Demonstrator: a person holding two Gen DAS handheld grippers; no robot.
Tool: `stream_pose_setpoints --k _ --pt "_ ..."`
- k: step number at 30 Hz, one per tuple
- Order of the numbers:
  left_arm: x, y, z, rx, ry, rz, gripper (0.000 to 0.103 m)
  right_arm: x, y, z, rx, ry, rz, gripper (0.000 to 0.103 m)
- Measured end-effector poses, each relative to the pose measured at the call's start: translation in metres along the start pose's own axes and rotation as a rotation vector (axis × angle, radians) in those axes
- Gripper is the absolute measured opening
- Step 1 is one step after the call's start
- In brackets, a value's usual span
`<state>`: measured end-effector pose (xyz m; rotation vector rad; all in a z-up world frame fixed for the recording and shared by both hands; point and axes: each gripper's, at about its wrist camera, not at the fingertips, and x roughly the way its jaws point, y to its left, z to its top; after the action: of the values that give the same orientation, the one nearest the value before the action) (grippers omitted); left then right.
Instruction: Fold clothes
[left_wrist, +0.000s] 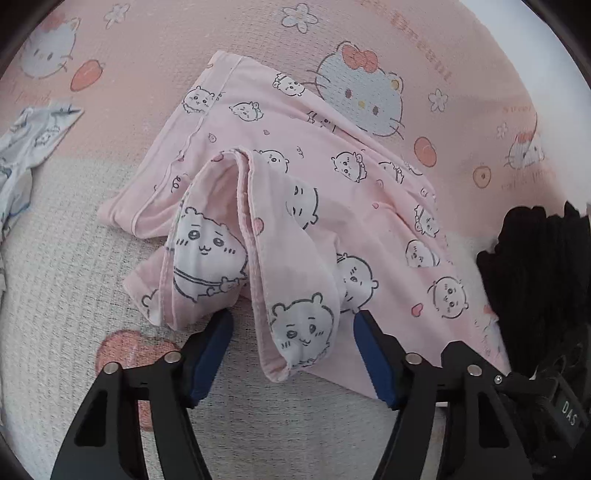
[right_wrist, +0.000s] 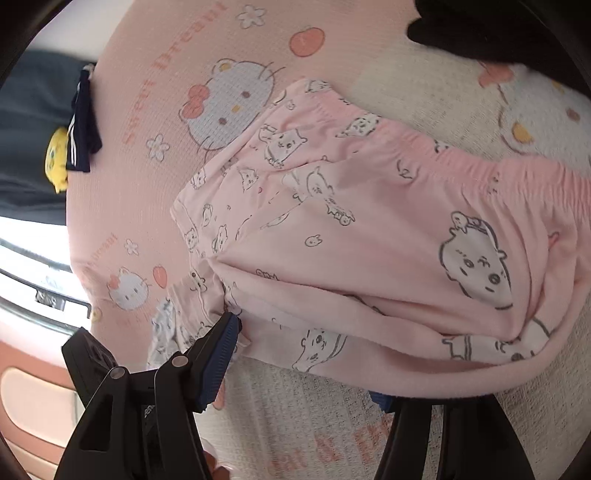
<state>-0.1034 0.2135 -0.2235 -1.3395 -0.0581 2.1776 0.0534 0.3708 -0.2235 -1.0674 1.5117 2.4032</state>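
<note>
Pink pyjama trousers (left_wrist: 332, 192) printed with white cartoon animals lie on the cat-print bed cover (left_wrist: 147, 48). One trouser leg is raised into a hump, and its folded end (left_wrist: 295, 332) hangs between the blue pads of my left gripper (left_wrist: 291, 314). Those jaws stand apart and neither pad presses the cloth. In the right wrist view the trousers' elastic waistband (right_wrist: 461, 158) runs across the top right. My right gripper (right_wrist: 306, 354) is open at the trousers' (right_wrist: 369, 258) near edge. Its left fingertip (right_wrist: 229, 325) touches the fabric, and cloth drapes over the right finger, hiding it.
A black garment (left_wrist: 535, 277) lies right of the trousers, also seen in the right wrist view as a black garment (right_wrist: 480, 26). A pale blue printed garment (left_wrist: 22, 155) sits at the left. A navy striped garment (right_wrist: 83, 122) and yellow plush toy (right_wrist: 55, 158) lie at the bed's edge.
</note>
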Motion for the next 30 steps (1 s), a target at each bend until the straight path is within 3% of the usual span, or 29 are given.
stream_pose_setpoints --k 7,16,17,18,20,21,25,30 --pt "0.0 0.014 0.006 -0.004 0.017 0.044 0.027 0.007 0.022 0.001 -0.166 0.013 -0.09 0.062" --pt "-0.01 0.034 0.007 -0.115 0.053 0.009 0.02 0.017 0.044 0.0 -0.375 0.034 -0.217 0.062" --pt "-0.012 0.036 0.007 -0.128 0.052 0.002 0.02 0.017 0.045 0.0 -0.391 0.026 -0.237 0.055" --pt "-0.014 0.038 0.007 -0.137 0.047 -0.008 0.02 0.019 0.046 0.0 -0.414 0.014 -0.279 0.038" --pt "-0.016 0.039 0.008 -0.132 0.044 0.004 0.02 0.021 0.047 0.001 -0.454 -0.008 -0.348 0.018" --pt "-0.016 0.04 0.009 -0.13 0.043 0.01 0.02 0.022 0.046 0.004 -0.455 -0.006 -0.353 0.014" --pt "-0.022 0.039 0.009 -0.115 0.024 0.026 0.02 0.016 0.038 0.011 -0.382 0.023 -0.311 0.009" --pt "-0.038 0.032 0.012 -0.086 -0.024 0.033 0.018 0.001 0.043 0.004 -0.392 0.073 -0.323 0.009"
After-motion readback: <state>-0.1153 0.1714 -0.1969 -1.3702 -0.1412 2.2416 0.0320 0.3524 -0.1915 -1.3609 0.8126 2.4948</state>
